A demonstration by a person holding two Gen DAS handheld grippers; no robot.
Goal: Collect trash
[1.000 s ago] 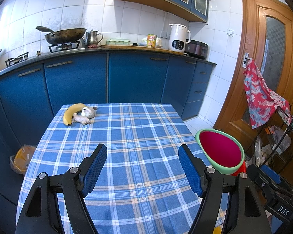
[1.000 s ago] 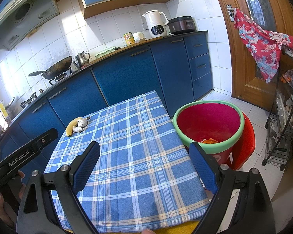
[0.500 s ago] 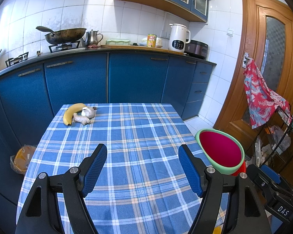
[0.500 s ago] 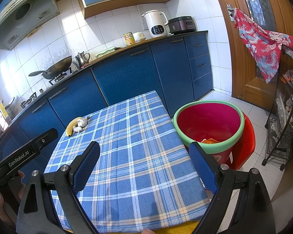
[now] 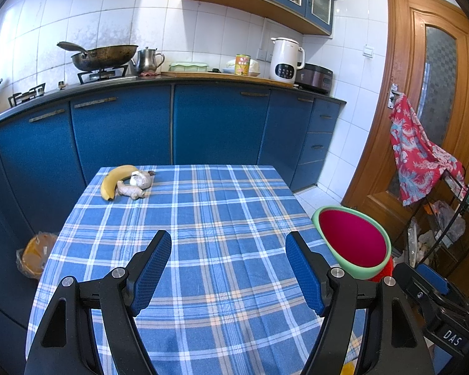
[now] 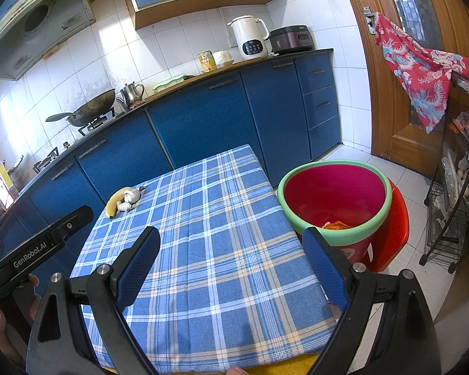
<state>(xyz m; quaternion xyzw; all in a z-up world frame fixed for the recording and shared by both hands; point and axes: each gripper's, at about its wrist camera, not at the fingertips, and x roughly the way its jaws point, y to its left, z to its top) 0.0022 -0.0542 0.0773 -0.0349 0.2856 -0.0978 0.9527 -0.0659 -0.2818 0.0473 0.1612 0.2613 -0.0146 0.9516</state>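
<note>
A yellow banana (image 5: 115, 178), a piece of ginger (image 5: 130, 190) and a garlic bulb (image 5: 141, 178) lie together at the far left corner of the blue plaid table (image 5: 215, 237); the banana also shows in the right wrist view (image 6: 114, 204). A red bin with a green rim (image 6: 331, 200) stands on the floor right of the table, with orange scraps (image 6: 336, 225) inside; it also shows in the left wrist view (image 5: 353, 243). My left gripper (image 5: 228, 243) is open and empty above the near table. My right gripper (image 6: 231, 240) is open and empty near the table's right front.
Blue kitchen cabinets (image 5: 203, 125) run behind the table, with a wok (image 5: 103, 56), a kettle (image 5: 286, 59) and a can (image 5: 242, 64) on the counter. A wooden door (image 5: 428, 93) with a red cloth (image 5: 419, 153) is at right. A wire rack (image 6: 456, 203) stands by it. A bag (image 5: 34, 254) lies on the floor at left.
</note>
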